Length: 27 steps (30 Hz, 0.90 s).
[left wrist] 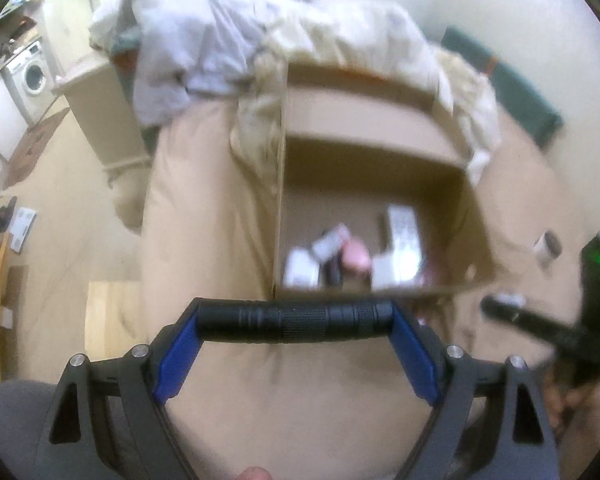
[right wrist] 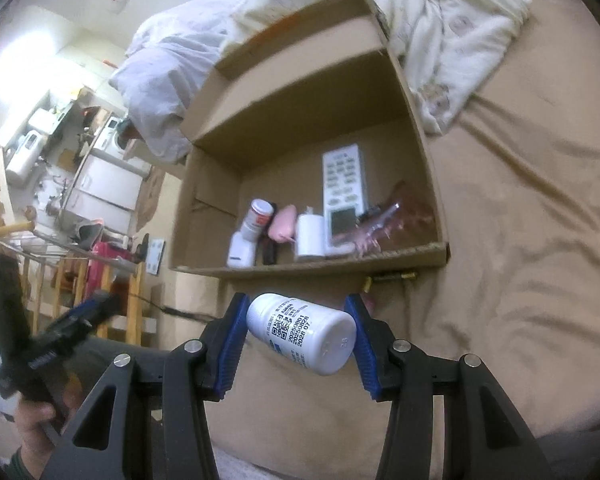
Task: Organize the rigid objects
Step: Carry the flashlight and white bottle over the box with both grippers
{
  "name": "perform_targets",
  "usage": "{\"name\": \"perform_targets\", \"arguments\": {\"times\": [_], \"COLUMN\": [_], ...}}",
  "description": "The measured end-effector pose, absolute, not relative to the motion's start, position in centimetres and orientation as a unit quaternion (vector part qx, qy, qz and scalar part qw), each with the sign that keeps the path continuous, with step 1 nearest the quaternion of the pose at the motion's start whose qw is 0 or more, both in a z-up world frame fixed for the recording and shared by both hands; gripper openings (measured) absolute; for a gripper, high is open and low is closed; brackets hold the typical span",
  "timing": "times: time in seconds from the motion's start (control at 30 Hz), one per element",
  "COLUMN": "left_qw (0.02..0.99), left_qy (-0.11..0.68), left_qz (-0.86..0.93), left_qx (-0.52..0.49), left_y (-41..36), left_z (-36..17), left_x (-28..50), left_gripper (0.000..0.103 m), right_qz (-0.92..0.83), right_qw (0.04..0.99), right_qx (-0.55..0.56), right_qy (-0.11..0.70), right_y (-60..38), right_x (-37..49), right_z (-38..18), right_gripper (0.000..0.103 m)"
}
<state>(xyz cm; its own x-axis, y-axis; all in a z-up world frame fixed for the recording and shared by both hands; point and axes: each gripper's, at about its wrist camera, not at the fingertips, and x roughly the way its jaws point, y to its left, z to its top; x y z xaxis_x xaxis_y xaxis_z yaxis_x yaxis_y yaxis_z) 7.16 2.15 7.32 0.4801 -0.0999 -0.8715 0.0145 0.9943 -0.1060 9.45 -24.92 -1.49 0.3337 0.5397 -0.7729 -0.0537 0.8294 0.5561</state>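
My left gripper (left wrist: 296,322) is shut on a black flashlight (left wrist: 296,320), held crosswise between its blue pads just in front of the open cardboard box (left wrist: 380,136). My right gripper (right wrist: 298,334) is shut on a white pill bottle (right wrist: 300,334), held sideways just short of the box's near wall (right wrist: 308,270). Inside the box lie a white remote (right wrist: 344,196), a pink object (right wrist: 282,222), a white cylinder (right wrist: 310,236), a small red-labelled bottle (right wrist: 256,218) and a clear reddish wrapper (right wrist: 396,216). The left gripper shows at the left edge of the right wrist view (right wrist: 60,324).
The box sits on a bed with a tan sheet (right wrist: 520,220). Crumpled white and cream bedding (right wrist: 440,20) lies behind and beside the box. A thin gold-tipped object (right wrist: 388,278) lies by the box's near wall. A small jar (left wrist: 548,246) lies on the sheet at right. Wooden furniture (right wrist: 100,280) stands left of the bed.
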Motion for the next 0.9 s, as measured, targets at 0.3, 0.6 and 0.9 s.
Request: {"name": "perform_targets", "arguments": {"times": [0.3,0.6,0.9], "left_qw": [0.889,0.896,0.863], "left_qy": [0.453,0.439,0.504], "left_qz": [-0.034,-0.038,-0.041], "left_qx": [-0.061,-0.057,-0.007], "left_y": [2.5,0.5,-3.0], "left_z": [13.1,13.6,4.1], "left_x": [11.5,16.1,19.0], "left_gripper": [0.086,0.086,0.086], "right_qz": [0.188,0.188,0.188], "right_qw": [0.796,0.817,0.821], "right_qx": [0.215,0.206,0.176], "right_qy": [0.534,0.505,0.51], "right_y": [-25.1,-25.5,-24.1], "right_x": [11.0,14.5,17.1], "right_z": [0.9,5.2,2.0], "right_gripper": [0.051,0.051,0.051]}}
